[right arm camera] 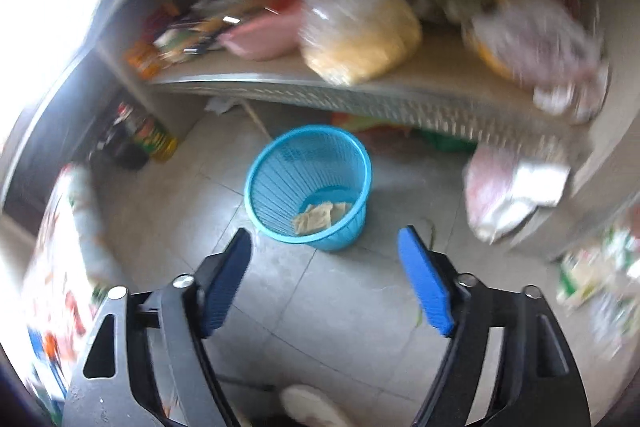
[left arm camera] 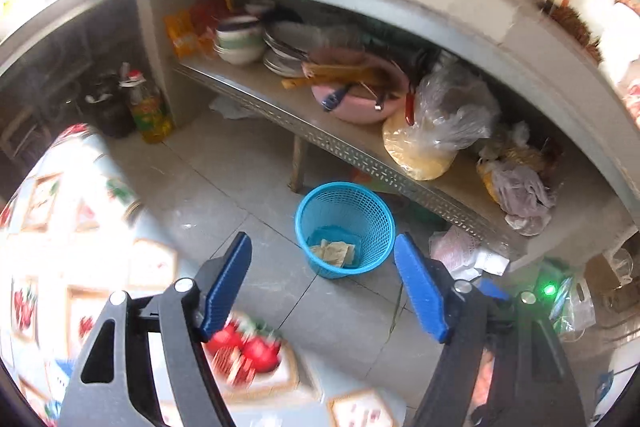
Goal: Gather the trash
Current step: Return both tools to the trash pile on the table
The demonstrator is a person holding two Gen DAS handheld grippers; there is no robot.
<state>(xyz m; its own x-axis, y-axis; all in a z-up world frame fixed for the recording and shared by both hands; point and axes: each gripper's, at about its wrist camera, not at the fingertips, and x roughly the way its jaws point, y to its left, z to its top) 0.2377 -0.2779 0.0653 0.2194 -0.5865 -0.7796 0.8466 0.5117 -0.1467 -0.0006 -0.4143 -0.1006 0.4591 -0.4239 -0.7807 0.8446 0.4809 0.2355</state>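
Note:
A blue mesh waste basket [left arm camera: 345, 227] stands on the grey tiled floor below a shelf; it also shows in the right wrist view [right arm camera: 307, 187]. Crumpled tan paper [left arm camera: 333, 251] lies at its bottom, also seen in the right wrist view [right arm camera: 320, 215]. My left gripper [left arm camera: 323, 251] is open and empty, held above the floor just short of the basket. My right gripper [right arm camera: 324, 247] is open and empty too, just short of the basket. Both views are motion-blurred.
A low shelf [left arm camera: 360, 151] holds bowls, plates, a pink basin [left arm camera: 356, 87] and plastic bags [left arm camera: 436, 123]. An oil bottle [left arm camera: 149, 111] stands on the floor at left. A patterned tablecloth [left arm camera: 80, 227] fills the lower left. Pink and white bags [right arm camera: 508, 191] lie on the floor at right.

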